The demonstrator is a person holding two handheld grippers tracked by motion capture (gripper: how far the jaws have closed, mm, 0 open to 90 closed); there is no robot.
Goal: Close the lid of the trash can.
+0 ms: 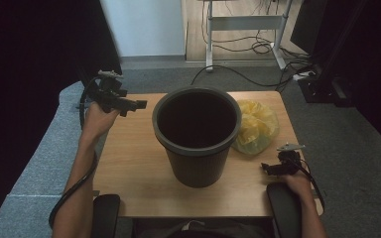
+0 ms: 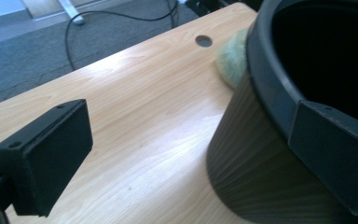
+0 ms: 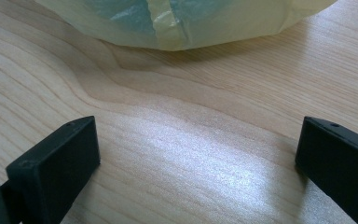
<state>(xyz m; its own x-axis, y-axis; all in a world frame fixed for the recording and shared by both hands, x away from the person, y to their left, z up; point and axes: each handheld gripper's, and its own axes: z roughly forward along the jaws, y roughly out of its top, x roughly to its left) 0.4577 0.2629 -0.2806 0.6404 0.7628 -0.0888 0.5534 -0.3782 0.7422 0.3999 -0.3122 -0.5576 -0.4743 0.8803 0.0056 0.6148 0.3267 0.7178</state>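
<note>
1. The yellow plastic bag (image 1: 255, 126) lay crumpled on the wooden table (image 1: 134, 163), toward its far right part, pressed against the right side of the dark bin (image 1: 197, 134).
2. In the right gripper view the bag (image 3: 182, 21) sat just ahead of the jaws, its pale folds resting on the wood grain, apart from both jaws.
3. The right gripper (image 1: 273, 169) hovered low over the table near its right front corner, just short of the bag, its jaws spread wide with bare wood between them and nothing held.
4. The bin stood upright at the middle of the table, its round mouth dark inside.
5. The left gripper (image 1: 134, 105) was held above the table's far left corner, pointing toward the bin; its jaws stood wide apart and held nothing, one over the wood, the other level with the bin's rim (image 2: 279, 98).
6. Past the bin in the left gripper view, a slice of the bag (image 2: 230, 58) showed beside a round hole (image 2: 203, 41) in the tabletop.
7. Grey carpet (image 1: 337, 148) surrounded the table, with cables (image 1: 248, 74) trailing across it.
</note>
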